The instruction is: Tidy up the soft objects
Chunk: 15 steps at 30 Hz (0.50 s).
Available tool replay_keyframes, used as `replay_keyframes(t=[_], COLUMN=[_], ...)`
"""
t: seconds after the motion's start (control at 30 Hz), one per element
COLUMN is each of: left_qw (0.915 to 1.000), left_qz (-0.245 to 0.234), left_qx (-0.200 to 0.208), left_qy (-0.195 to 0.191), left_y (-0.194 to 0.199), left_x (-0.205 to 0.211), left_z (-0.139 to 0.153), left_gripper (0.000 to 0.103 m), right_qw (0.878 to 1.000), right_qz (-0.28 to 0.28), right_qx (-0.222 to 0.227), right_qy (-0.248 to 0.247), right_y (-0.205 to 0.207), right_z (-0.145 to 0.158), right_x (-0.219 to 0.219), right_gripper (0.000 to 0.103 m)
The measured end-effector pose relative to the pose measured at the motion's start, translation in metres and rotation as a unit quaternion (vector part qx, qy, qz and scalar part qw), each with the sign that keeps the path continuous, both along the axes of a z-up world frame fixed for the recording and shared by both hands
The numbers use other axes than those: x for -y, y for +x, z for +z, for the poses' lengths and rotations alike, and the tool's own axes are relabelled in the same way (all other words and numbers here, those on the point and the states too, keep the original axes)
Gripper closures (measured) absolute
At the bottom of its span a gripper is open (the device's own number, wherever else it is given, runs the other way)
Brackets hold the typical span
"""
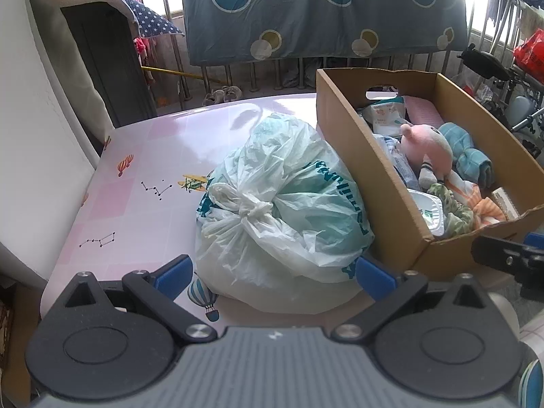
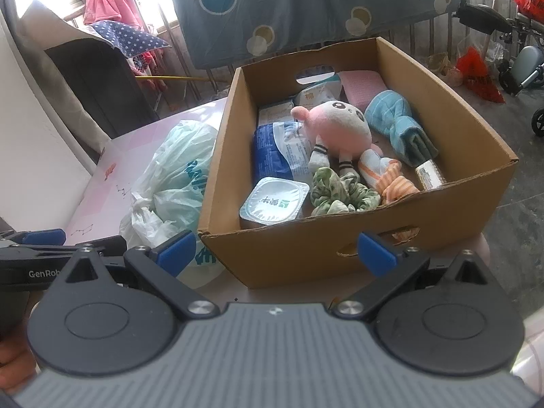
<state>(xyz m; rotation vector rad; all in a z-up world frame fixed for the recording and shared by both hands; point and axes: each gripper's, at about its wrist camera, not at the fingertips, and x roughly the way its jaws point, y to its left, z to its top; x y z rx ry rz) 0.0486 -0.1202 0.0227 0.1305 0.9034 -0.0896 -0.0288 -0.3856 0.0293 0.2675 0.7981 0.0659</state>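
1. Your left gripper (image 1: 274,273) sits nearest the lens, jaws spread wide and holding nothing, its blue pads either side of the bag's near end.
2. Right past it is the bag (image 1: 282,204), a knotted white-and-teal plastic one, lying on the pink table (image 1: 136,170) and pressed up against the box's left wall.
3. Your right gripper (image 2: 277,253) is wide open too, empty, hanging just in front of the box's near wall.
4. That box (image 2: 299,255) is plain cardboard, sitting on the table's right end, with a handle cutout in the near wall.
5. Inside, closest to you: a sealed tub (image 2: 273,202) at left, a green scrunchie (image 2: 340,193) beside it, then an orange striped cloth (image 2: 391,180).
6. Mid-box, a pink plush (image 2: 340,132) lies on its back, partly over a blue packet (image 2: 275,151).
7. Further right is a teal towel (image 2: 397,125); a pink sponge (image 2: 362,86) sits at the far wall.
8. You can see the left gripper's arm poking into the right view's lower left.
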Motion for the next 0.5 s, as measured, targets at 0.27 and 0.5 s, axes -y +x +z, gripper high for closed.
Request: replay_keyframes(t=[0.27,0.5], left_qw=[1.0000,1.0000], left_qz=[-0.001,-0.001], left_qx=[0.002,0.003], left_qy=[0.000,0.000], left_y=[-0.0013,-0.0014], left_x=[0.0002,0.0001], left_z=[0.0019,0.0020], left_gripper=[0.000,0.000], right_qw=[1.000,1.000], right_qz=[0.001,0.002], right_qx=[-0.001,0.000], right_qy=[-0.001,0.001], right_y=[-0.0002,-0.0008], right_z=[0.0001,0.0002], right_x=[0.0003,0.0002], right_gripper=[0.001,0.001])
